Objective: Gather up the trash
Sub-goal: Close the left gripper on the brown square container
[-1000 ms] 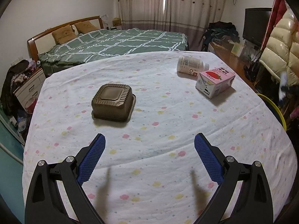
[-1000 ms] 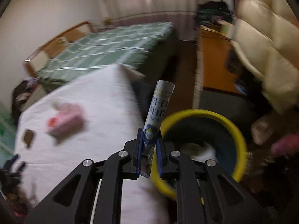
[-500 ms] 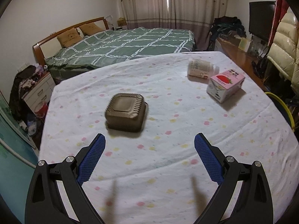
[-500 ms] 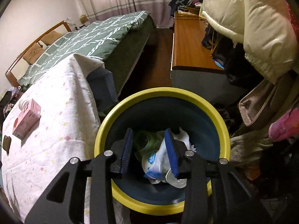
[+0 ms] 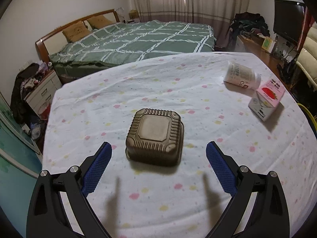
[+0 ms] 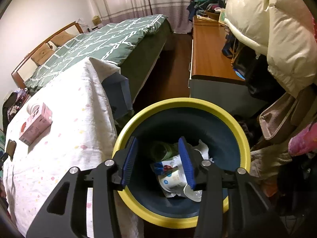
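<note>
While the right gripper (image 6: 158,158) hangs over the yellow bin (image 6: 198,103) with its fingers just opened and empty — some trash (image 6: 172,176) is already inside — the left gripper (image 5: 158,166), fingers wide apart, nears the brown box (image 5: 155,135), and the white bottle (image 5: 240,76) and pink carton (image 5: 267,99) wait on the counter (image 5: 138,208).

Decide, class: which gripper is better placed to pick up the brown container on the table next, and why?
Left. The left gripper is open with the brown container just ahead between its fingers. The right gripper, jaws just opened and empty, is over the yellow-rimmed bin, away from the table.
</note>
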{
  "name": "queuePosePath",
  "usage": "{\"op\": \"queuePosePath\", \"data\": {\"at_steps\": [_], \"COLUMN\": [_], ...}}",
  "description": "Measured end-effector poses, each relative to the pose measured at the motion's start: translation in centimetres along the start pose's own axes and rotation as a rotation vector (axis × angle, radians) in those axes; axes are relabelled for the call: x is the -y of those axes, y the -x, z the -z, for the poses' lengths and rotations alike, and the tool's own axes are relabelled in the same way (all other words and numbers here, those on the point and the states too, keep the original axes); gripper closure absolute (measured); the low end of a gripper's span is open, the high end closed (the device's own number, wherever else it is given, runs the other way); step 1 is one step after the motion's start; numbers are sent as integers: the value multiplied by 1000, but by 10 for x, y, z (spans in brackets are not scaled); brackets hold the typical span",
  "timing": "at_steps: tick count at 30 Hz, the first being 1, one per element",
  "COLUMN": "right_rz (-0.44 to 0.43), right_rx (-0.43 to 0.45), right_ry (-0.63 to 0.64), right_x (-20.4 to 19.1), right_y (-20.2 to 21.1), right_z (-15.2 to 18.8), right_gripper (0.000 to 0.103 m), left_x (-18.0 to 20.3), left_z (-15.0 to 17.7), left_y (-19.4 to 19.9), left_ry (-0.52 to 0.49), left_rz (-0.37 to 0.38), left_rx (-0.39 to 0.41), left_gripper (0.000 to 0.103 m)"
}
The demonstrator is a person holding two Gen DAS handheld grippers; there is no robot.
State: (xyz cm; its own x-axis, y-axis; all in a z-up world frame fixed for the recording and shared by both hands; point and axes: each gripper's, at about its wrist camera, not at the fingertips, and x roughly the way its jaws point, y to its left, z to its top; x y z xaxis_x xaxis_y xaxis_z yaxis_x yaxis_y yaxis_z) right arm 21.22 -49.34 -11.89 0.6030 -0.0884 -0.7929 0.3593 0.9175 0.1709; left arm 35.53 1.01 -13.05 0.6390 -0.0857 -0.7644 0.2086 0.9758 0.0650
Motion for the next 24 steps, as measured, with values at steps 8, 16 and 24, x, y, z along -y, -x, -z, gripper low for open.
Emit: {"op": "queuePosePath", "data": {"at_steps": [8, 16, 24], "right_rz": [-6, -13, -18], "right_rx": [-18, -35, -47], "right_ry": [17, 24, 27], "right_x": [-10, -15, -15], "right_y": [-8, -16, -18], "right_z": [0, 3, 6], "right_gripper": [61, 61, 61], "left_x": [-3, 0, 3], "left_z": [-10, -20, -26], "left_y": [-26, -40, -47], "left_ry": [13, 2, 7], "left_rz": [21, 36, 62], "left_rx": [-42, -56, -59], "left_gripper": [15, 23, 37]}}
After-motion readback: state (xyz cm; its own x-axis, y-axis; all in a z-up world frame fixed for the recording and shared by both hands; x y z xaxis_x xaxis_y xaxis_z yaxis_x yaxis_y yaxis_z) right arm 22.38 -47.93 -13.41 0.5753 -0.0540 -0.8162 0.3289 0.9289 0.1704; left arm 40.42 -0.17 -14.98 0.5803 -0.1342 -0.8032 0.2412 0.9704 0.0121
